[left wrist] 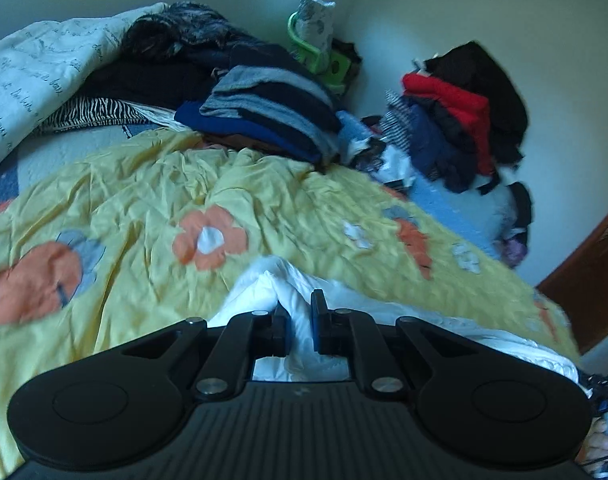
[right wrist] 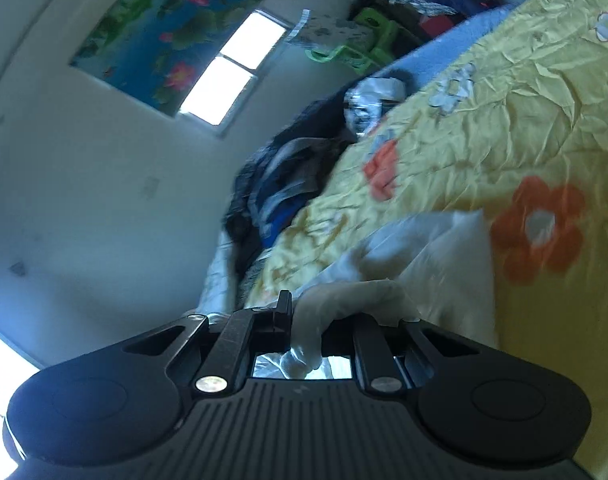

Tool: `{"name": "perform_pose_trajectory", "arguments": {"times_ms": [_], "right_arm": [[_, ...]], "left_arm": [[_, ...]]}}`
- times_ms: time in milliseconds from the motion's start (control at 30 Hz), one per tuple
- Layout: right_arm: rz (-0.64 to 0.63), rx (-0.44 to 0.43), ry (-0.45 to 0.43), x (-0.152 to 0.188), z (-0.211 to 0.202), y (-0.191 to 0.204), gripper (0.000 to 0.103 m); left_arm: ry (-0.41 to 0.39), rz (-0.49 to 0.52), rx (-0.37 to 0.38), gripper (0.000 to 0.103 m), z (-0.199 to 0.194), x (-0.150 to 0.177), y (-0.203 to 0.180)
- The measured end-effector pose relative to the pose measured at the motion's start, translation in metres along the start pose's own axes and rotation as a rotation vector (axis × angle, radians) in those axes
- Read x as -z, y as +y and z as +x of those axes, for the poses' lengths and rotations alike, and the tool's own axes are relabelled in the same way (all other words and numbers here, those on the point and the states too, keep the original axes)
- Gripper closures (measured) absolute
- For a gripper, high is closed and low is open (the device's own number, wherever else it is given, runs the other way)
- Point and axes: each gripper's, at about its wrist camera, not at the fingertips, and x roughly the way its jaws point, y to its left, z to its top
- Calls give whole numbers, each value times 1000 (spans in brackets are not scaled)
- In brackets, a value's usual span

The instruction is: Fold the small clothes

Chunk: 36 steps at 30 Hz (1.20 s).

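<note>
A small white garment [left wrist: 264,288] lies on the yellow flowered bedspread [left wrist: 144,184], bunched up in front of my left gripper [left wrist: 301,322]. That gripper is shut on a fold of the white cloth, which runs between its blue pads. In the right wrist view, which is rolled sideways, the same white garment [right wrist: 435,252] hangs over the bedspread [right wrist: 503,120]. My right gripper [right wrist: 304,320] is shut on a bunch of it, and the cloth drapes over and hides the right finger.
Folded dark and grey clothes [left wrist: 264,108] are stacked at the back of the bed beside a white printed duvet [left wrist: 36,76]. A heap of red, black and blue clothes [left wrist: 459,120] sits at the right wall. A green plastic stool [right wrist: 355,52] stands under the window [right wrist: 232,68].
</note>
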Motion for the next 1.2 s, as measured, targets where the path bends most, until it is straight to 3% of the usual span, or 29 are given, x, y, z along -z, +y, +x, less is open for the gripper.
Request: {"name": "perform_pose_trajectory", "arguments": {"times_ms": [167, 400, 600, 667, 733, 767, 800, 833, 867, 933, 1000, 1067, 1200], "right_arm": [[22, 92, 44, -24, 54, -35, 88], [108, 153, 67, -29, 104, -85, 89], [187, 166, 80, -19, 122, -108, 88], [262, 145, 61, -20, 116, -111, 80], [310, 130, 14, -23, 101, -106, 66], [294, 112, -24, -24, 90, -98, 57], [266, 100, -59, -26, 81, -90, 51], [220, 107, -98, -27, 69, -78, 43], [168, 124, -128, -27, 59, -65, 42], [74, 145, -162, -25, 47, -42, 43], [-37, 174, -159, -18, 46, -18, 43], [-163, 230, -137, -9, 58, 3, 43], [-350, 312, -35, 0, 110, 28, 45]], "left_arm": [[60, -27, -56, 94, 58, -5, 10], [99, -77, -89, 93, 109, 6, 29], [81, 21, -165, 93, 125, 23, 18], [91, 12, -173, 92, 119, 19, 15], [66, -26, -149, 85, 99, 14, 13], [35, -36, -122, 72, 86, 12, 12], [-1, -40, -92, 48, 71, 10, 10], [-44, -42, -69, 31, 57, 9, 8], [-106, -40, -68, 3, 42, 10, 5], [-288, 4, -136, 0, 14, 16, -7], [-397, 122, -227, 0, 3, 25, -26], [-419, 244, -296, 0, 13, 33, -46], [-351, 494, -370, 1, 67, 50, -85]]}}
